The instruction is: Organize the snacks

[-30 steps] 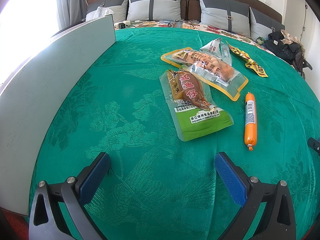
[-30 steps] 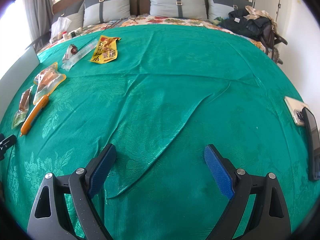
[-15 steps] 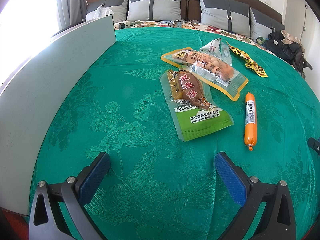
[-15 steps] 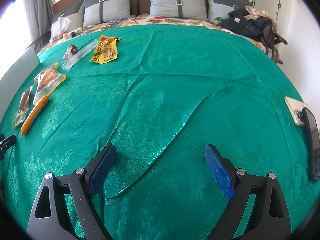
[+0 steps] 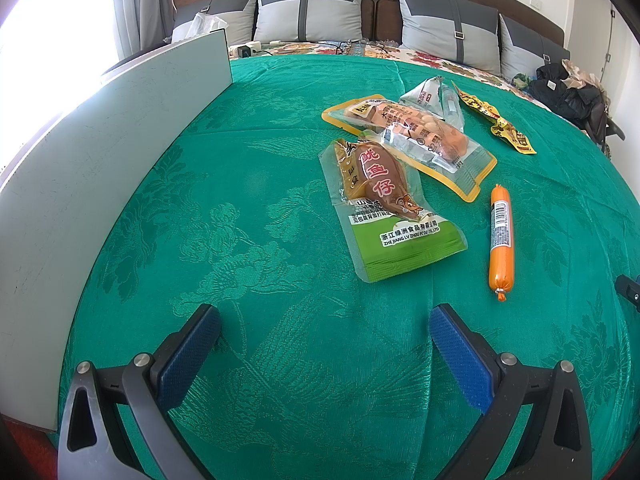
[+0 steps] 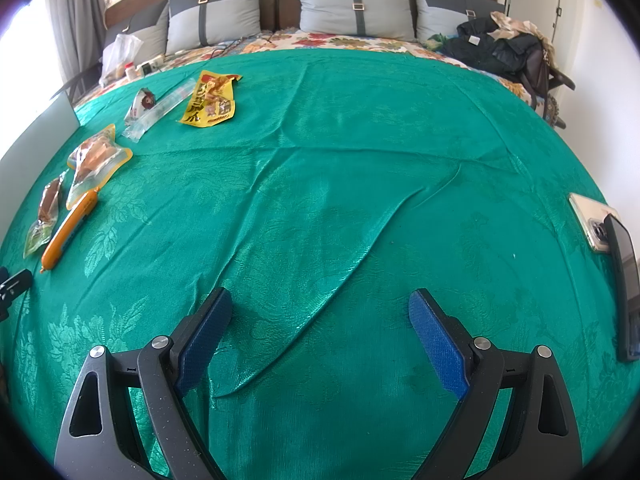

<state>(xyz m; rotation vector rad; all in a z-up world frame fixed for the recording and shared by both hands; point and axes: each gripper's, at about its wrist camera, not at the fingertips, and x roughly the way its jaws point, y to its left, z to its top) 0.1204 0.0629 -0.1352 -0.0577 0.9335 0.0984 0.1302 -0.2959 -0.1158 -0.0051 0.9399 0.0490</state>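
Observation:
Several snacks lie on the green cloth. In the left wrist view a green-ended squid pack (image 5: 384,204) lies just ahead of my open, empty left gripper (image 5: 324,320). An orange sausage (image 5: 501,236) lies to its right. A yellow-edged pack (image 5: 416,136), a silver pack (image 5: 430,96) and a yellow wrapper (image 5: 496,122) lie farther back. In the right wrist view my right gripper (image 6: 320,304) is open and empty over bare cloth. The sausage (image 6: 70,228), squid pack (image 6: 44,216), yellow-edged pack (image 6: 96,160) and yellow wrapper (image 6: 210,100) lie far left.
A grey-white board (image 5: 80,168) stands upright along the left edge of the cloth. A phone (image 6: 592,220) and a dark flat device (image 6: 626,280) lie at the right edge. Pillows (image 6: 352,8) and dark clothes (image 6: 496,48) are at the back. The cloth has a long crease (image 6: 360,248).

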